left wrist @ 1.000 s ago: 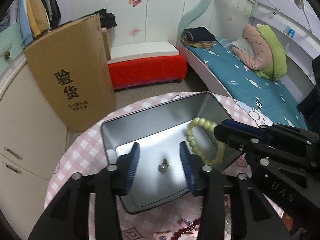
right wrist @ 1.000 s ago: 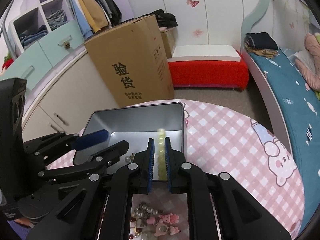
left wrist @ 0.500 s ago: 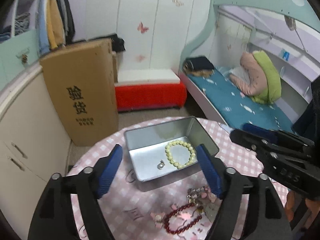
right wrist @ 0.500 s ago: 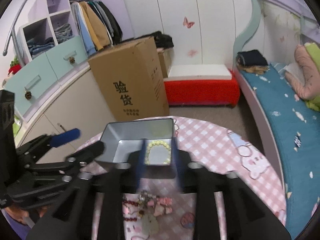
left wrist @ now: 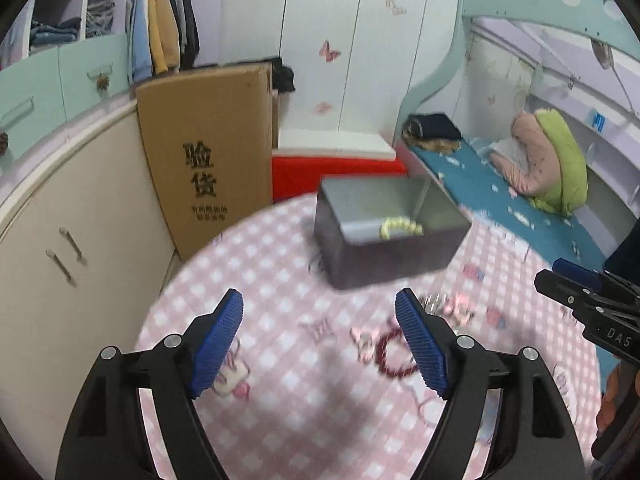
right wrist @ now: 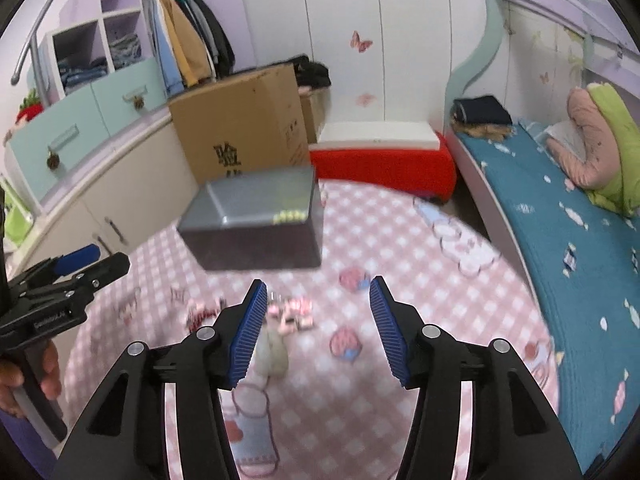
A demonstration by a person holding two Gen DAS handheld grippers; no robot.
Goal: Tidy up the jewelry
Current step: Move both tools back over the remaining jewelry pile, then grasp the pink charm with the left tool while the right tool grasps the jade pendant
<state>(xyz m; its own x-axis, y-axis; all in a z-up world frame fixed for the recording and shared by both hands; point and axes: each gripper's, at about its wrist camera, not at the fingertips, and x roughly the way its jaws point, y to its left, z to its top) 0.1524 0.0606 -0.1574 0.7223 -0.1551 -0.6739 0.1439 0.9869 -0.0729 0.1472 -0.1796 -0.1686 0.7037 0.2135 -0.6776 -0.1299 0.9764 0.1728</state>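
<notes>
Tongs first: left tongs (left wrist: 320,336) stand wide apart and empty; right tongs (right wrist: 318,328) are opening, nothing between them. Beneath both, on the pink checked tabletop (left wrist: 280,264), loose jewelry remains unsorted: a red bead bracelet (left wrist: 394,354) and a blurred cluster of pink charms (right wrist: 290,312). Farther off sits the grey tin (left wrist: 384,236), holding a pale yellow bracelet (left wrist: 400,227); other contents cannot be told. Judged partly done, several pieces outstanding. Beyond: cardboard box (left wrist: 208,160), red bench (right wrist: 380,164), bed (right wrist: 568,216), wardrobe.
</notes>
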